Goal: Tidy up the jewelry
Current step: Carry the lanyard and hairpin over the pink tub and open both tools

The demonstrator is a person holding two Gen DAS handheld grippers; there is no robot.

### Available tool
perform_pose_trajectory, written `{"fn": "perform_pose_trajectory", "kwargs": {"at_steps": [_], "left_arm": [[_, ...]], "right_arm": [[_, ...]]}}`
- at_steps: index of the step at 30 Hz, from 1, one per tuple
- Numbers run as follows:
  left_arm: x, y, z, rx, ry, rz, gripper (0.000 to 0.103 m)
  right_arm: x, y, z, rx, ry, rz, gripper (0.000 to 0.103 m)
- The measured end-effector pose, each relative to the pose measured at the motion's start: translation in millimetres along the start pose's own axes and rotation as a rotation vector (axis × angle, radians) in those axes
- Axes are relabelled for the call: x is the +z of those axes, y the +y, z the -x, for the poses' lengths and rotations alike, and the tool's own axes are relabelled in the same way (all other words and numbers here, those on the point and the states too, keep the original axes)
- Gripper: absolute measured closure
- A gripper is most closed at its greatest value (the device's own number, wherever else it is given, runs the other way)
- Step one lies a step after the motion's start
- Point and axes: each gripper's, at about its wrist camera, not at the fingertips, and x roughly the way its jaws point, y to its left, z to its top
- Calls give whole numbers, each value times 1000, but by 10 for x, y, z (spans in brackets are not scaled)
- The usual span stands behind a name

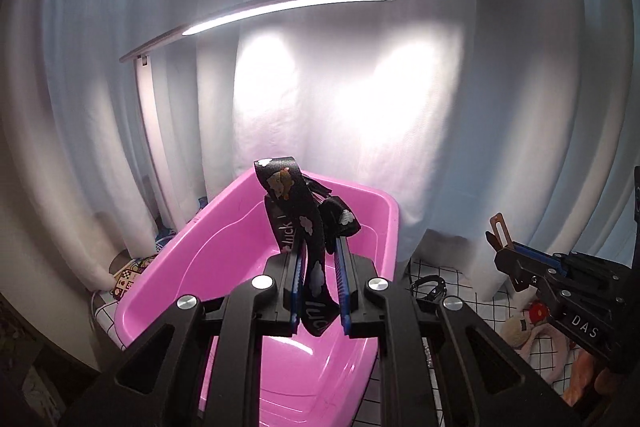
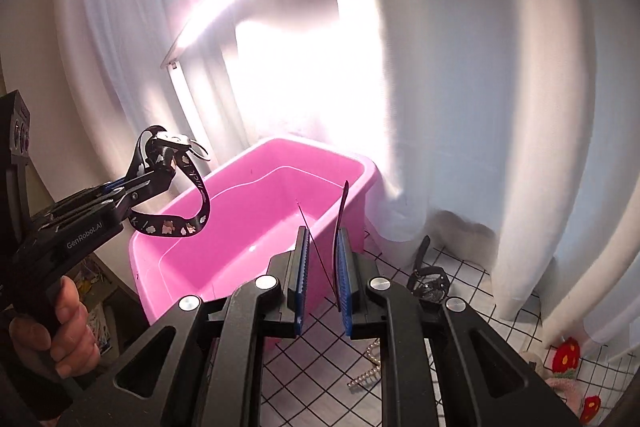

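Observation:
My left gripper (image 1: 318,257) is shut on a black printed lanyard strap (image 1: 296,215) and holds it above the pink plastic tub (image 1: 224,267). In the right wrist view the same strap (image 2: 192,203) loops down from the left gripper (image 2: 160,175) over the tub's near left rim (image 2: 168,239), with a metal ring at its top. My right gripper (image 2: 322,259) holds a thin dark strip (image 2: 342,223) against its right pad, with a thin thread beside it, just in front of the tub. The jaws stand a little apart.
A black buckled band (image 2: 428,275) lies on the checked cloth right of the tub. A pearl chain (image 2: 366,375) lies below my right gripper. Plush toys (image 2: 568,359) sit at the right. A lit desk lamp (image 1: 256,11) and white curtains stand behind.

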Motion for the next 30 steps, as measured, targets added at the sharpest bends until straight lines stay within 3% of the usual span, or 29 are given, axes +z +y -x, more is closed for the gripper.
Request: {"fn": "perform_pose_trajectory", "kwargs": {"at_steps": [7,14,22,30], "left_arm": [[68,416,-462,32,110,34,89],[-22,696,-1021,52,291,75,89],[-168,894,-1562,54,483,135,89],[-350,1041,-1986,45,668,217,89]], "right_arm": [[424,389,-792,112,103,35,90],[563,466,-1758,156,326,0,90],[530,486,-2606,134,558,-34,90],[417,468,-3140,81,740,-77,90]]}}
